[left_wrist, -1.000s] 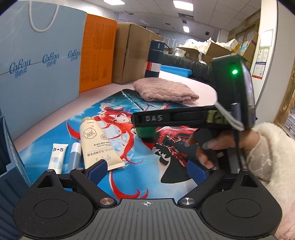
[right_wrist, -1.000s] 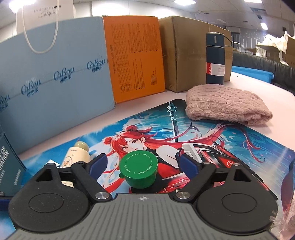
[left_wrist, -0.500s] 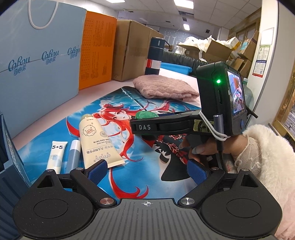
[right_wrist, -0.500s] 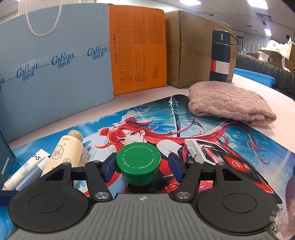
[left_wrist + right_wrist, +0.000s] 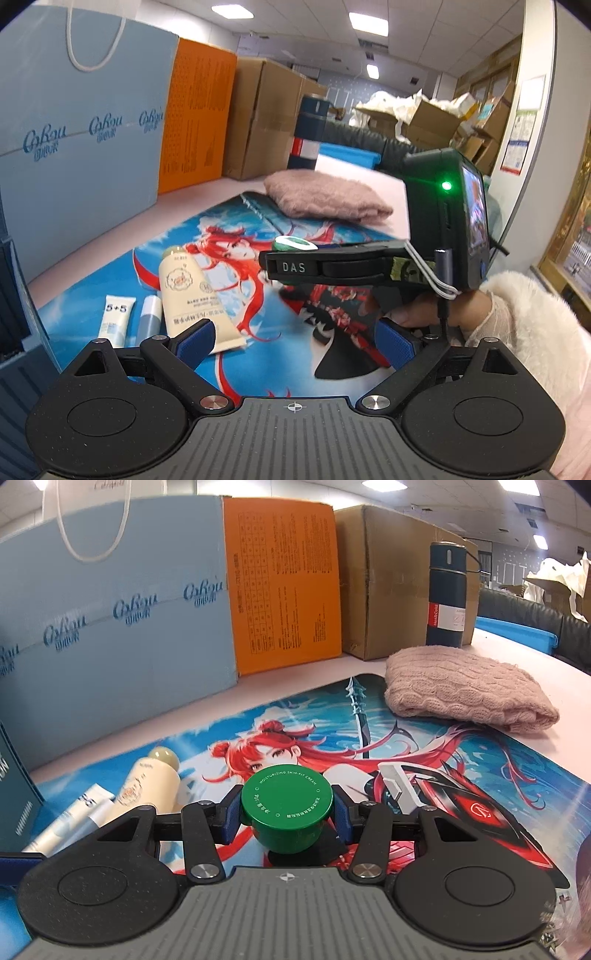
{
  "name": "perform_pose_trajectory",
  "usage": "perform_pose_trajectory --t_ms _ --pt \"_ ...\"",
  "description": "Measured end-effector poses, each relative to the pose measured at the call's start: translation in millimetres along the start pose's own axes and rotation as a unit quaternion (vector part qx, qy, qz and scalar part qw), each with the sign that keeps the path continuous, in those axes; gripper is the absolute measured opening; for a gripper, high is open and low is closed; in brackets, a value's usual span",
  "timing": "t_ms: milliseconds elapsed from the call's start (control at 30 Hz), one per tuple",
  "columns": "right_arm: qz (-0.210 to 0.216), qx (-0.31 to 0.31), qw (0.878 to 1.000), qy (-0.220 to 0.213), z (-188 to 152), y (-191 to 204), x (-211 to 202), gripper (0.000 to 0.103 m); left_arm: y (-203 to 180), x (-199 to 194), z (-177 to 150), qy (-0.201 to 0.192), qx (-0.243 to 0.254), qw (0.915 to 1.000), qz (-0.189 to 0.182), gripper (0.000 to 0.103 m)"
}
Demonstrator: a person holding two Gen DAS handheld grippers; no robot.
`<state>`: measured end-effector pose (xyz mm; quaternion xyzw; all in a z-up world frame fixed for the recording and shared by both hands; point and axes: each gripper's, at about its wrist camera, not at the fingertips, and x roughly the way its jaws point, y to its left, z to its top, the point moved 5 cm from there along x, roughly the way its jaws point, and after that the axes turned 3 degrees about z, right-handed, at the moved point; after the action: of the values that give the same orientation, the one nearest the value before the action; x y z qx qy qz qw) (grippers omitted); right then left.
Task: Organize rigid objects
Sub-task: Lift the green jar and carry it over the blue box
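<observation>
My right gripper (image 5: 287, 814) is shut on a green cream jar (image 5: 287, 812) and holds it above the anime desk mat (image 5: 461, 760). In the left wrist view the jar's lid (image 5: 293, 243) peeks above the right gripper's body, raised off the mat. My left gripper (image 5: 295, 341) is open and empty, low over the mat (image 5: 258, 354). A cream tube (image 5: 192, 295), a small blue tube (image 5: 150, 314) and a white "5+5" tube (image 5: 115, 317) lie side by side at the mat's left. The tubes also show in the right wrist view (image 5: 147, 790).
A pink knitted cloth (image 5: 461, 690) lies at the mat's far right. A dark flask (image 5: 448, 594), a cardboard box (image 5: 388, 576), an orange box (image 5: 284, 587) and a blue paper bag (image 5: 110, 627) stand along the back. A dark blue box (image 5: 14, 332) stands at the left.
My right gripper closed its fingers on the green jar and lifted it off the mat, moving slightly left. The left gripper stayed open and nearly still.
</observation>
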<state>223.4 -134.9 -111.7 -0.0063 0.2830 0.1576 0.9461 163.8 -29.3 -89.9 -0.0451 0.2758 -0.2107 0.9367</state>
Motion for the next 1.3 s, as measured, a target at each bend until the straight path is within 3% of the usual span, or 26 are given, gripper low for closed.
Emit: perform_pose_trajectory --t_ms 133,433,800,933,1067,1200,1300 --pt "0.015 0.02 0.999 -0.02 10 1 -19 0.046 -1 -11 8 -0.02 -0.011 0.9997 -0.004 0.095" --pt "0.058 0.028 0.996 -0.062 29 18 -73 0.046 -1 -40 28 -0.055 -0.033 0.9975 0.03 0.095" --pt "0.155 -0.002 0.983 -0.098 38 90 -112 0.046 30 -120 24 -0.09 -0.067 0.9861 0.123 0.095" --pt "0.206 -0.01 0.975 -0.088 38 136 -108 0.046 61 -159 9 -0.102 -0.099 0.9728 0.183 0.095" --pt "0.243 -0.03 0.966 -0.081 34 185 -99 0.046 96 -202 -8 -0.125 -0.162 0.9556 0.212 0.095" --pt "0.24 -0.064 0.966 -0.07 27 225 -79 0.046 129 -240 -20 -0.156 -0.213 0.934 0.241 0.095" --pt "0.233 -0.094 0.967 -0.045 16 246 -59 0.046 146 -249 -29 -0.172 -0.249 0.9251 0.229 0.095"
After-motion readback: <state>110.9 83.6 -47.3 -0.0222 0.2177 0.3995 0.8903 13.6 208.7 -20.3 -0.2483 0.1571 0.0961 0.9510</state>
